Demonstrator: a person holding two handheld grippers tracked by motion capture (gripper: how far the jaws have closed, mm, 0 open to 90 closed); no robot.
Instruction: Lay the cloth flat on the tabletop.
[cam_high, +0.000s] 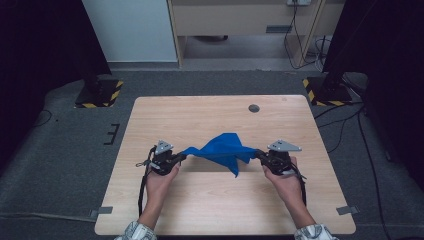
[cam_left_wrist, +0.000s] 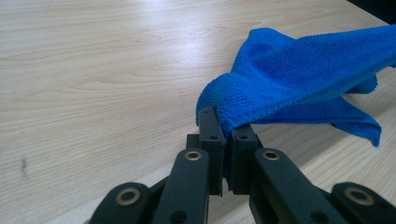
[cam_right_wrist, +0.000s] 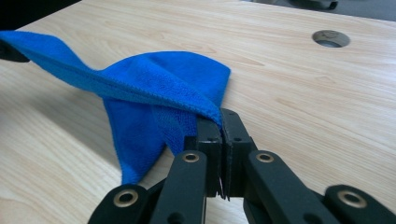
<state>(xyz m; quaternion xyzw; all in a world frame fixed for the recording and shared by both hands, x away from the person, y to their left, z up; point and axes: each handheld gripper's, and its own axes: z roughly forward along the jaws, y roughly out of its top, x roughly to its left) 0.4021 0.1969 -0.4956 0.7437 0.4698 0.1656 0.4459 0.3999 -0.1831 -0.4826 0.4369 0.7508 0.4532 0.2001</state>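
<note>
One broad table (cam_high: 210, 210) of pale wood-grain laminate is carrying the whole scene, its top smooth and slightly glossy, with rounded corners and a small round grommet hole (cam_high: 254, 108) set near its far edge. It is standing on a grey carpeted floor (cam_high: 60, 150), where two black stand bases edged with yellow-and-black striped tape (cam_high: 100, 94) are sitting off the far corners.

A blue cloth (cam_high: 223, 148) is hanging stretched over the near-middle of the table, between the two tools. Its fabric is a soft, nubby microfibre with a stitched hem; the upper edge is pulling into a taut ridge while the loose remainder is drooping in folds, one pointed corner trailing down toward the tabletop and a wider flap lying out toward the far side.

The left tool (cam_left_wrist: 224, 135) is gripping one end of the cloth, its two blocky black jaws pressed together on a rounded bunch of fabric. The right tool (cam_right_wrist: 221, 135) is pinching the opposite end, its jaws clamped together on the hem. Both are made of matte black links joined by brass-ringed pivots, and each is carrying a grey three-cornered plate on top.

The person's left hand (cam_high: 161, 181) and right hand (cam_high: 281, 181) are wrapping around the tool grips, with patterned sleeves showing at the near edge.
</note>
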